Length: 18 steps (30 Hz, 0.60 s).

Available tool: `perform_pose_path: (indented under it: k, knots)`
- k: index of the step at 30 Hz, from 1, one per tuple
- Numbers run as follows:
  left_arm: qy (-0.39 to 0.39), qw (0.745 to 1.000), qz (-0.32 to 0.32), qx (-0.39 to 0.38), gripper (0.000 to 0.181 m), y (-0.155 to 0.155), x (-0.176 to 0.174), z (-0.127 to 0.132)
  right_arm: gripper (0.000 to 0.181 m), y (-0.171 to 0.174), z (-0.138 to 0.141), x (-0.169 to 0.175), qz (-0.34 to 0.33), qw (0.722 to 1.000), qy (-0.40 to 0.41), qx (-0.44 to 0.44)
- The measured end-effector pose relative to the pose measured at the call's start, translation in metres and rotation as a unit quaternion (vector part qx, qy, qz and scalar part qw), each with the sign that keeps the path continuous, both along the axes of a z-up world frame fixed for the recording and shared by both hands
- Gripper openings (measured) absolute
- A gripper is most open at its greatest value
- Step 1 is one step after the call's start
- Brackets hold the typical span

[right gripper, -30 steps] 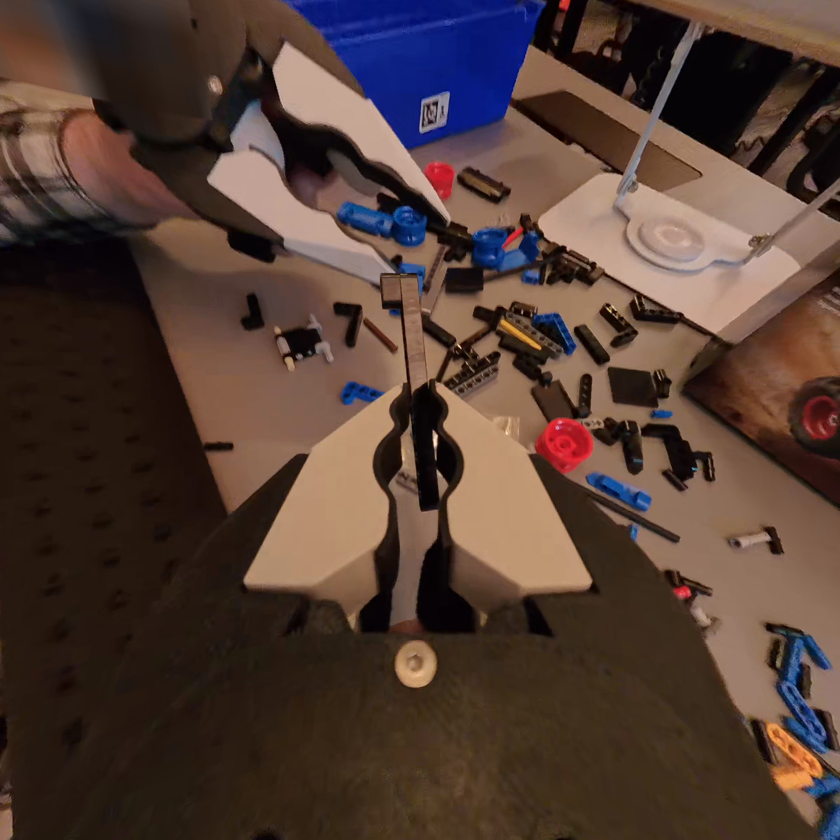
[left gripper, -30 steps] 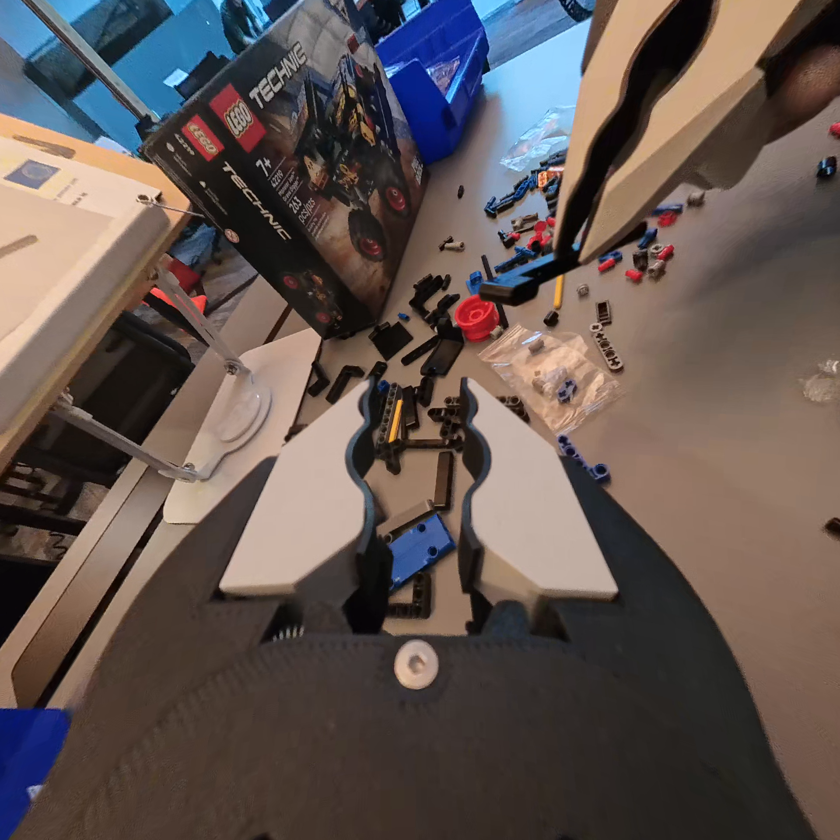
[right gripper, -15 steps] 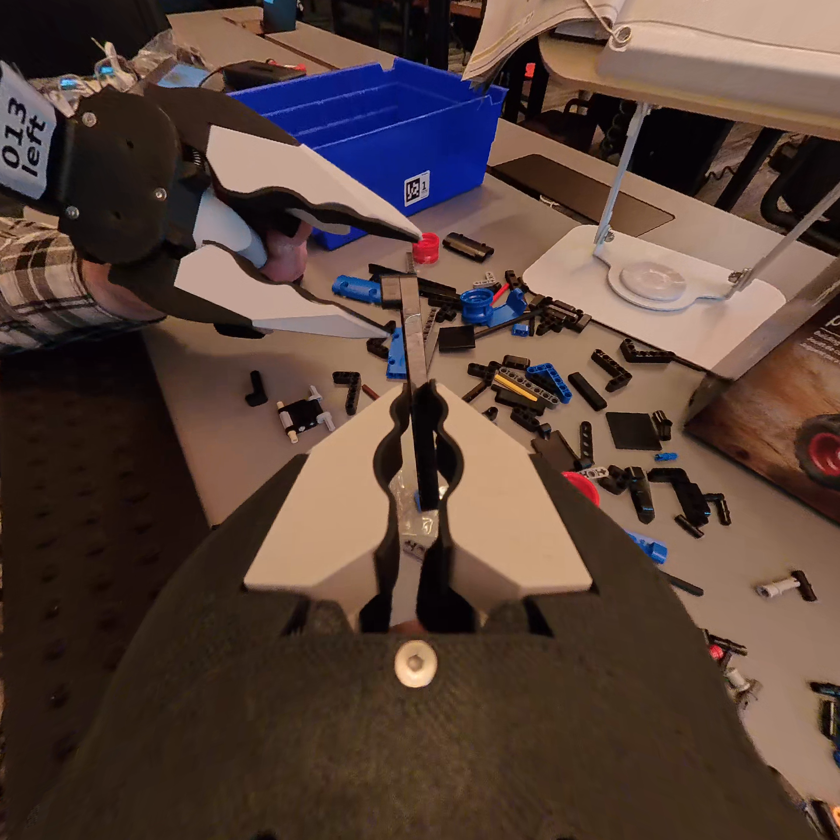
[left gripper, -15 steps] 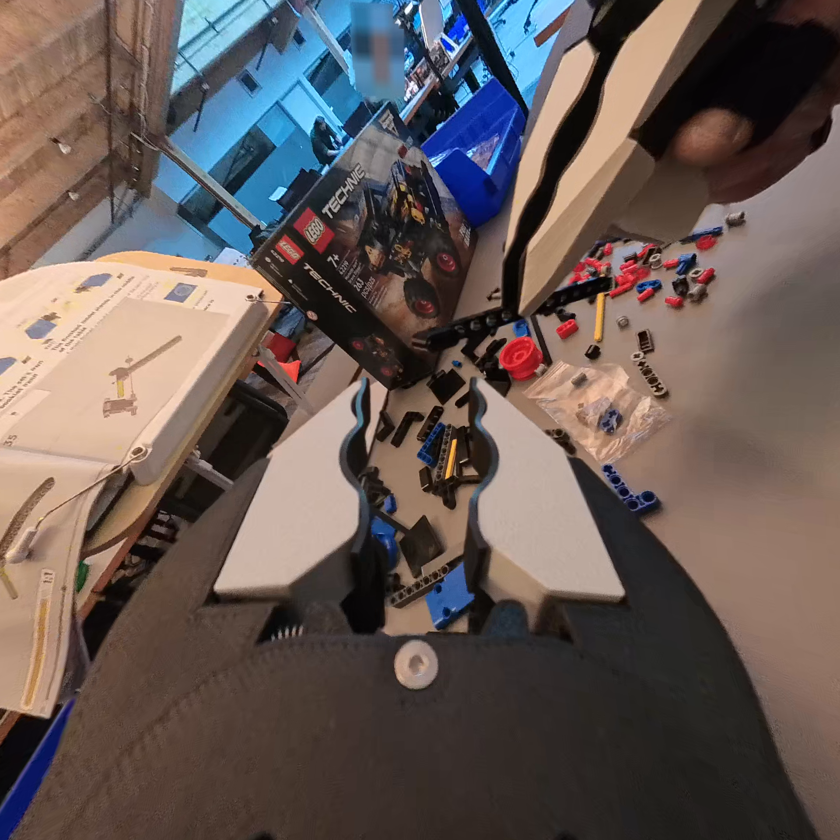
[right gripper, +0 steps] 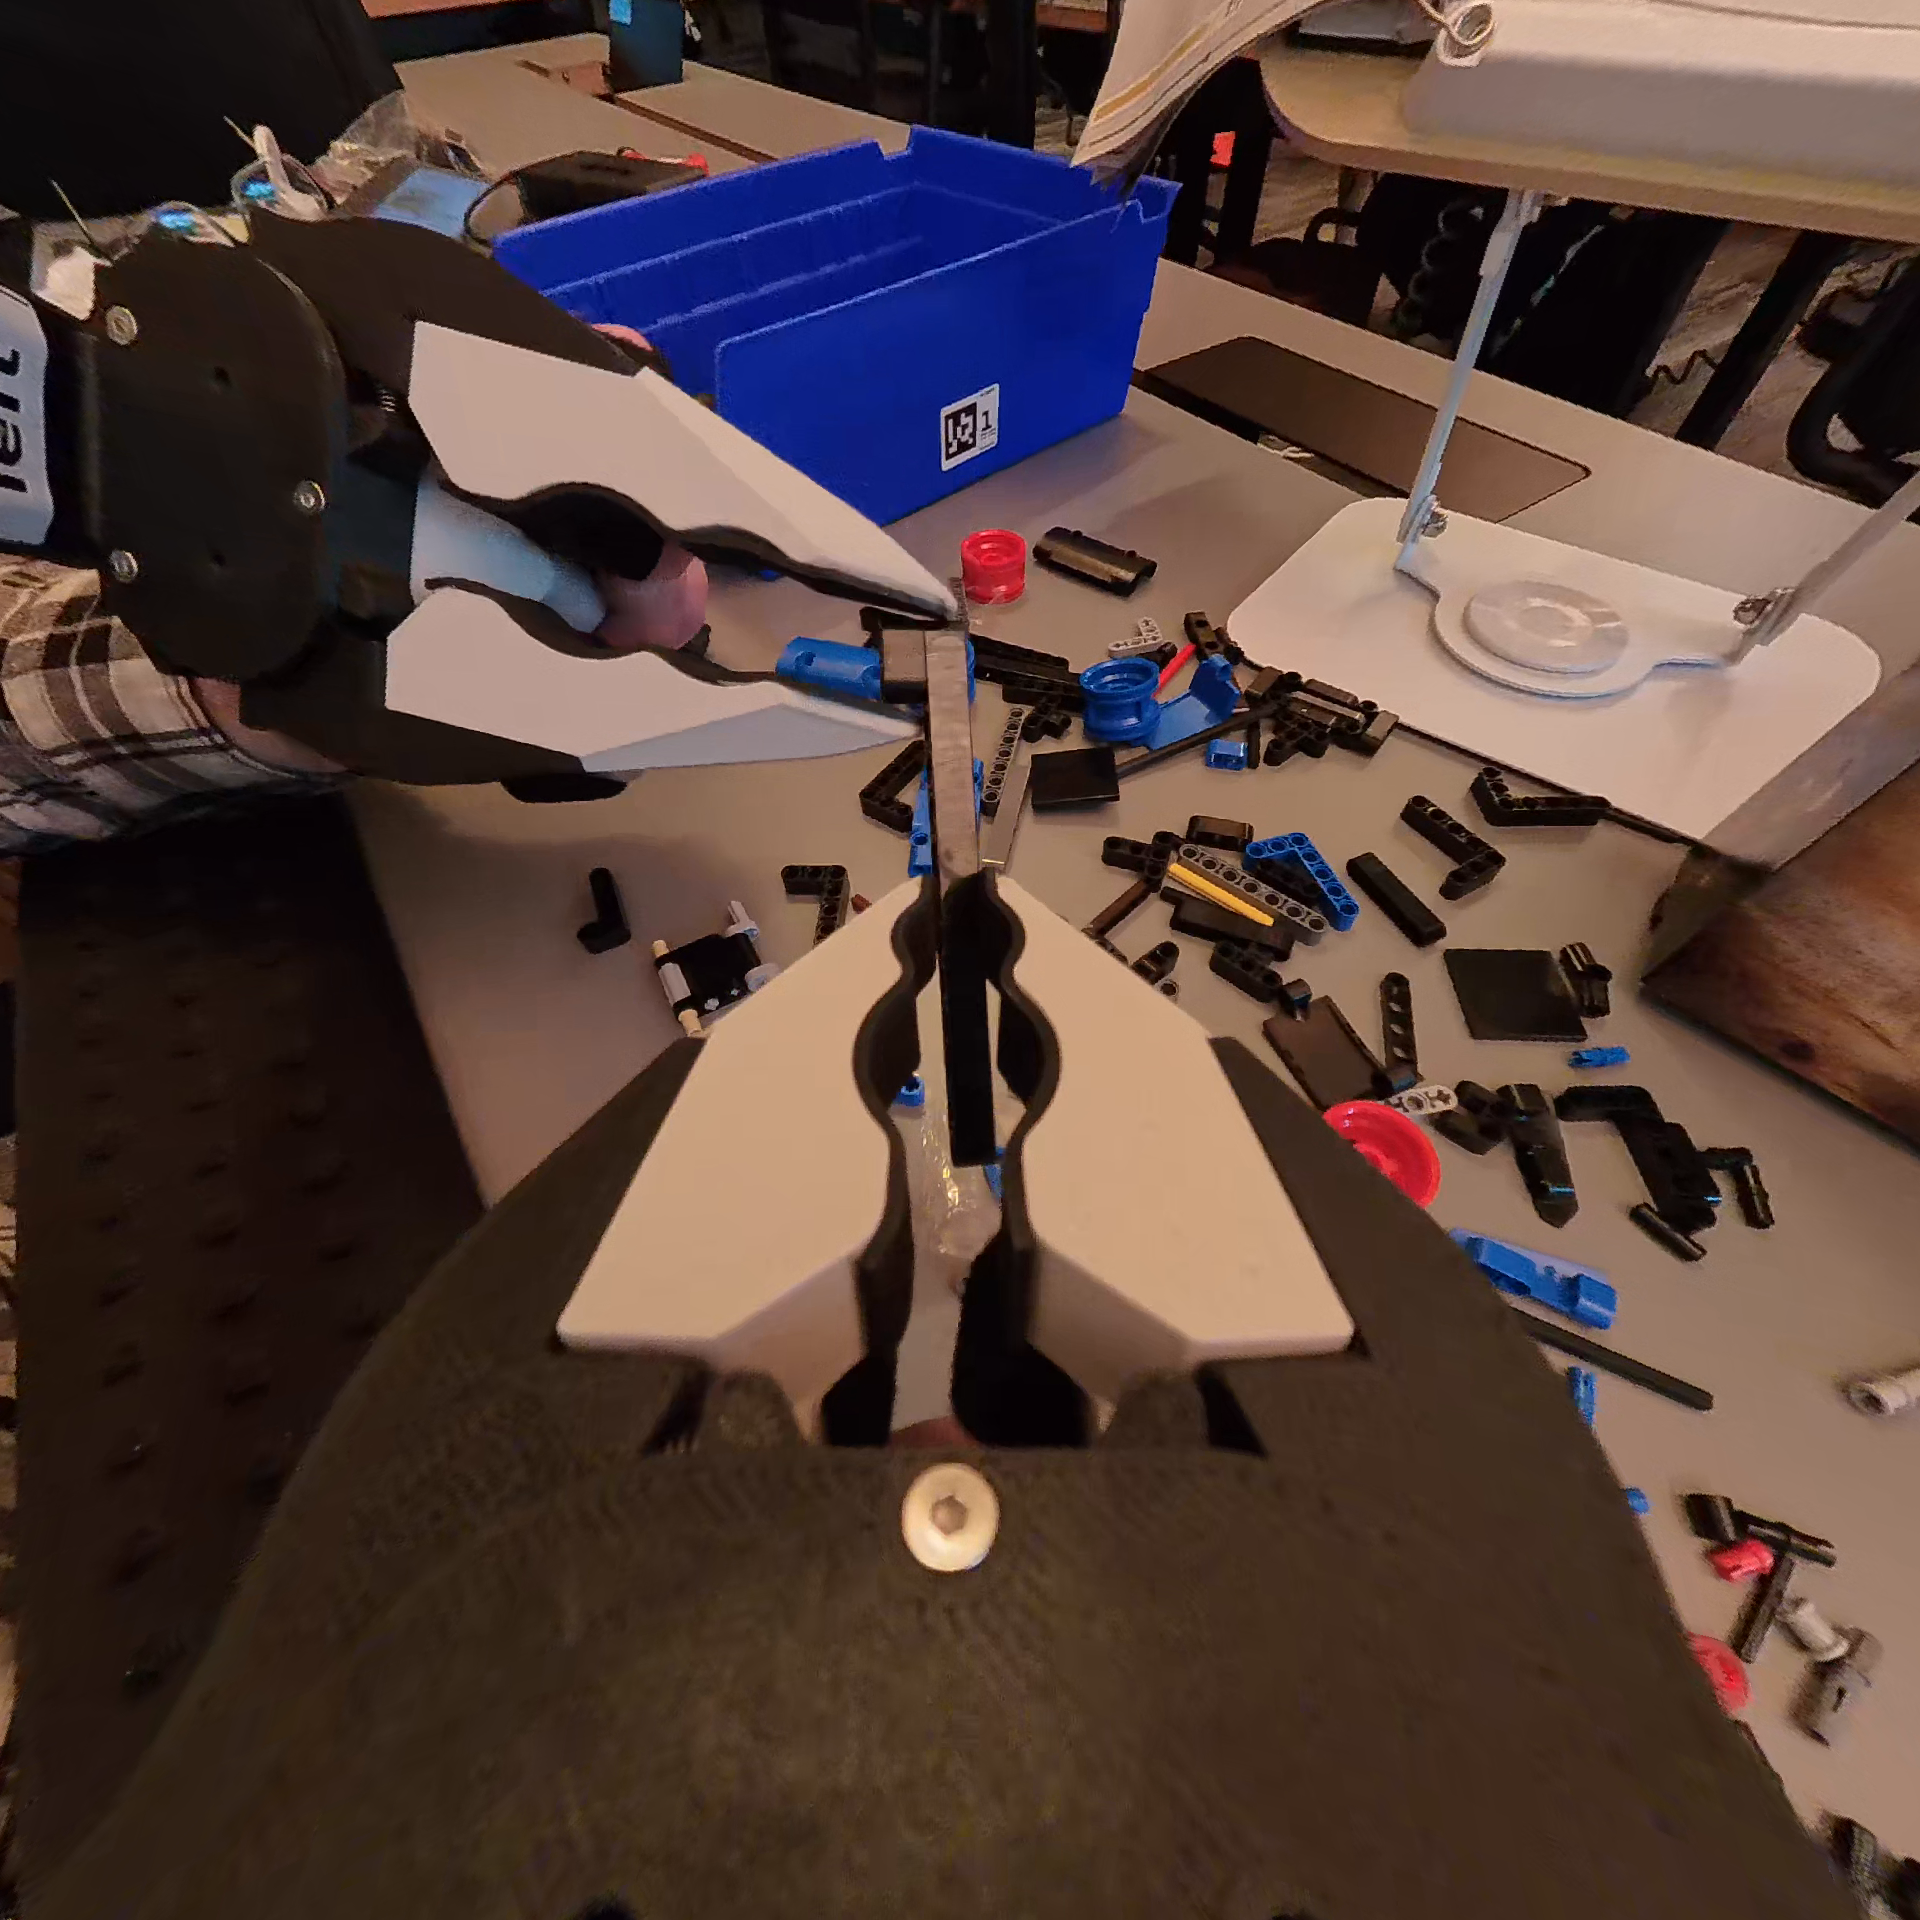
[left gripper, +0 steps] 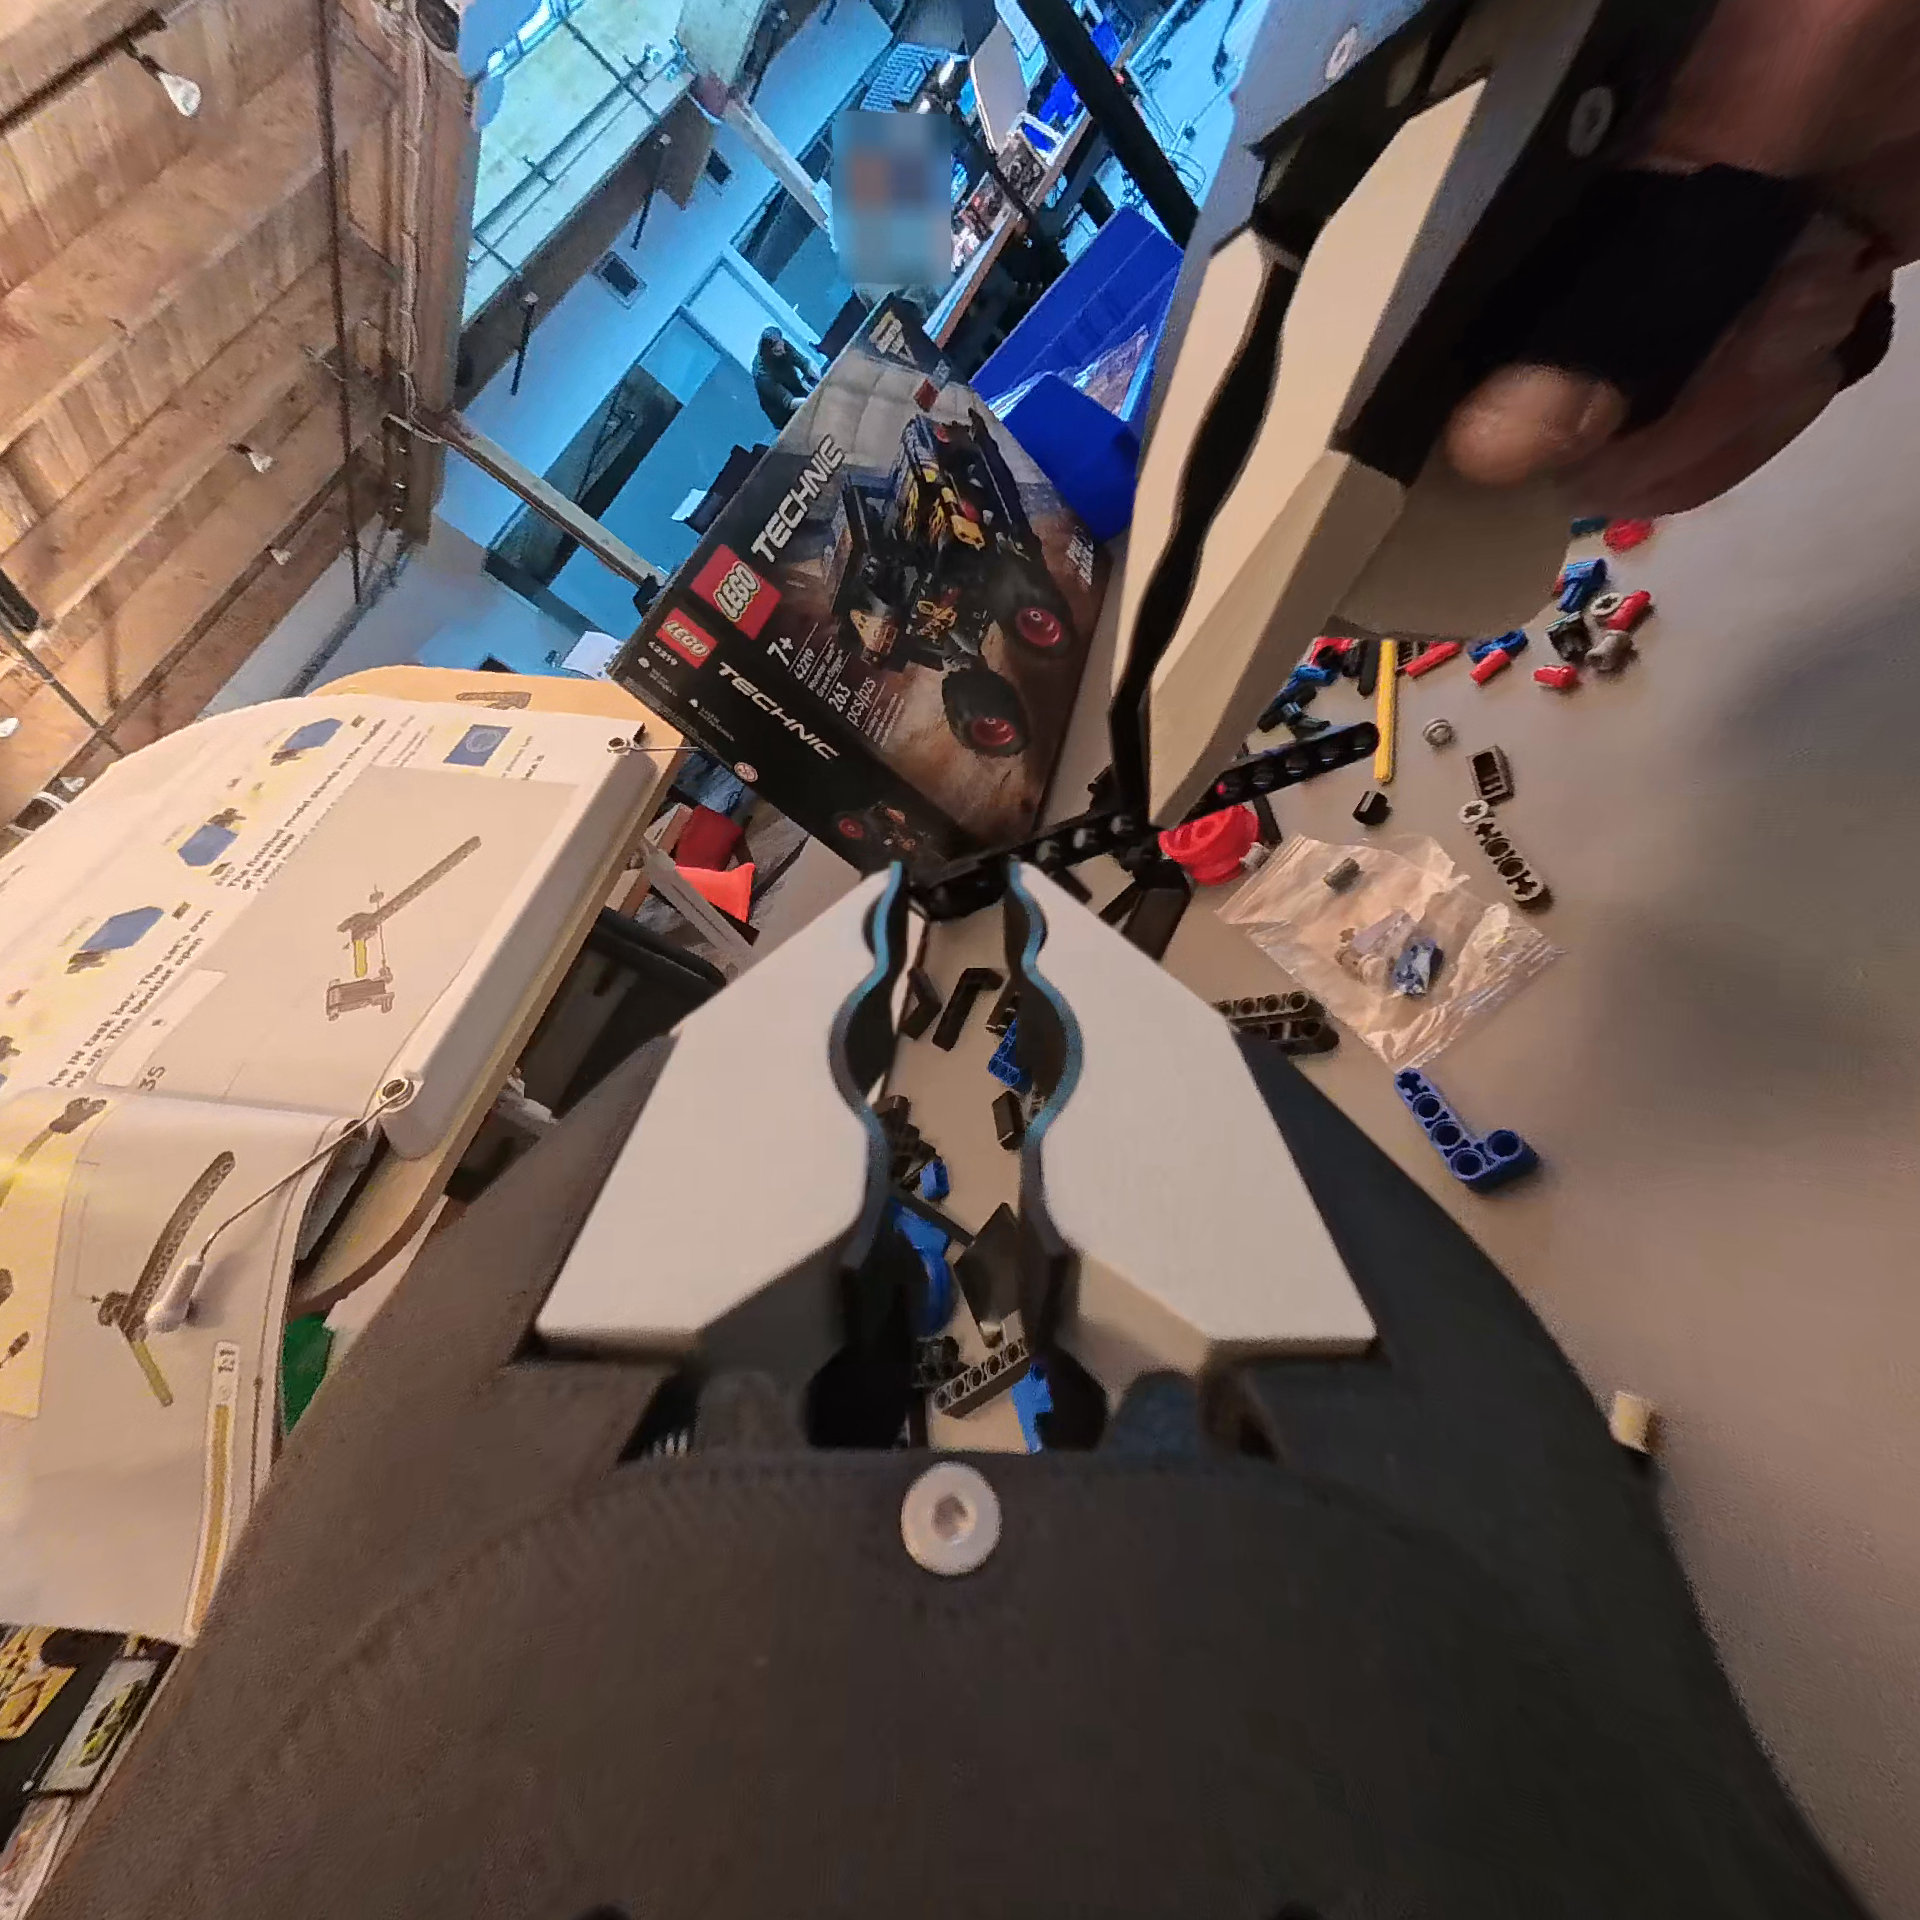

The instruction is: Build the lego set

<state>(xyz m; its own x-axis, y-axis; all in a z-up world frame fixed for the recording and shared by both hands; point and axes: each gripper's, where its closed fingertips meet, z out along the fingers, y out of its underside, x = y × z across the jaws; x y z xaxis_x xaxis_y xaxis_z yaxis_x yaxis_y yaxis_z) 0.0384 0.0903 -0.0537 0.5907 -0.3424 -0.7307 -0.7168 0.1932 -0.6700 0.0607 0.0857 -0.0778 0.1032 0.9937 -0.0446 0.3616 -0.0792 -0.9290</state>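
Right gripper [right gripper: 961,883] clamped on the long black perforated Lego beam [right gripper: 954,769], which runs forward out of its fingertips, above the grey table [right gripper: 499,997]. Left gripper [left gripper: 951,883] jaws part-open, tips straddling the beam's far end; contact unclear. Loose black, blue and red Lego pieces [right gripper: 1257,894] scattered below.

Grey table [right gripper: 1195,488] — scattered lego pieces [right gripper: 1257,894], blue bin [right gripper: 862,312], white stand base [right gripper: 1351,613], lego box [left gripper: 883,623], clear parts bag [left gripper: 1392,951].
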Motion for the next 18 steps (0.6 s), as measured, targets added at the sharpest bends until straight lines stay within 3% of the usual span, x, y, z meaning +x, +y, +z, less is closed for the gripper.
perform_pose_path:
  k: [9,13,18]
  knots:
    - [0.000,1.000,0.012,0.011,0.015,0.001,-0.002,0.003,0.007,0.000,0.005,-0.001,-0.005,1.000,0.020,-0.006]
    - [-0.007,1.000,0.007,0.024,0.014,-0.002,-0.001,0.009,0.023,-0.005,0.007,-0.001,0.013,0.999,0.034,-0.032]
    - [-0.015,0.999,0.004,0.035,0.014,-0.004,0.000,0.015,0.011,-0.011,0.007,-0.003,0.028,0.998,0.038,-0.036]
